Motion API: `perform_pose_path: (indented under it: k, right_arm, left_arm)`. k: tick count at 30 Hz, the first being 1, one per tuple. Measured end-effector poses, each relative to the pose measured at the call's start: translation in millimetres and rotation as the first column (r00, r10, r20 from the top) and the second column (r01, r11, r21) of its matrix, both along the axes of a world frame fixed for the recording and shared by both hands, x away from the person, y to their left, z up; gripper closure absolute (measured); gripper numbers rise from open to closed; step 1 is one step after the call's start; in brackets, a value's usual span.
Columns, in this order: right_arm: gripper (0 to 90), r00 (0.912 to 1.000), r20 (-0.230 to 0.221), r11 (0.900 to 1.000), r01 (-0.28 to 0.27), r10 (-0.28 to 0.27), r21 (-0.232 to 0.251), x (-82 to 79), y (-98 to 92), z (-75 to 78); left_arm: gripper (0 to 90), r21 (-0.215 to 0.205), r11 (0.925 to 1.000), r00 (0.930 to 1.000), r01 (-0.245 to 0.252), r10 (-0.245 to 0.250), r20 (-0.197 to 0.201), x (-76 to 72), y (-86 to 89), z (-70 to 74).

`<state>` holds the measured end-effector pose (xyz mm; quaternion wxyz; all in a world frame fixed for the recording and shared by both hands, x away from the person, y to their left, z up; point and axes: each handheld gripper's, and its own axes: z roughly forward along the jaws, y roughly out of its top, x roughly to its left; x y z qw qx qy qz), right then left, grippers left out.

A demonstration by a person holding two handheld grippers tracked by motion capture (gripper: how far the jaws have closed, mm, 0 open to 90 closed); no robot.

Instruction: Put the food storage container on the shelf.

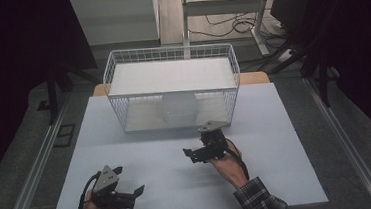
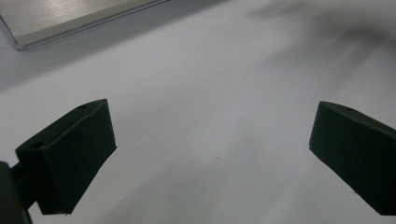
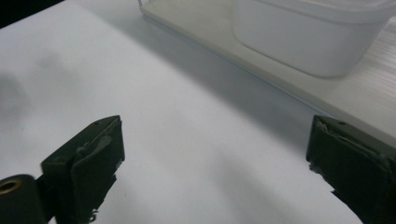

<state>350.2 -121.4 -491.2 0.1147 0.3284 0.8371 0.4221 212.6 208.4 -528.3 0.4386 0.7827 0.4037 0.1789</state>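
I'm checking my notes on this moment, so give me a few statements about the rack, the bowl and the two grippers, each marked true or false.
1. The white round plastic bowl stands on the lower shelf of the white wire rack. True.
2. The right gripper is clamped on the bowl. False: its fingers stand wide apart over the bare white table top, with the bowl beyond them.
3. The left gripper is open with nothing between its fingers. True.
4. The bowl lies upside down on the table in front of the rack. False: it stands inside the rack, rim up.
5. The right gripper is nearer the rack than the left one. True.
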Motion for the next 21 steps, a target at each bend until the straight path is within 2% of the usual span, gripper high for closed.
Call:
perform_pose_path:
  k: [9, 18, 21]
  right_arm:
    - [2.0, 0.9998, -0.017, 1.000, 0.010, -0.009, 0.020, -22.8, -23.9, 7.2]
    - [0.0, 0.9987, 0.016, 0.999, 0.049, -0.049, 0.014, -42.7, -50.2, 10.7]
    - [0.0, 0.9974, 0.028, 0.998, 0.066, -0.067, 0.012, -53.3, -65.1, 12.4]
  left_arm:
    - [0.0, -0.013, 0.9999, 1.0000, -0.006, 0.006, -0.002, 0.6, 3.0, -0.5]
    - [0.0, 0.000, 0.9998, 0.9997, -0.022, 0.022, 0.004, -0.5, 6.0, 0.8]
    - [0.0, 0.020, 0.9994, 0.9996, -0.030, 0.030, 0.002, -0.8, 8.7, 0.6]
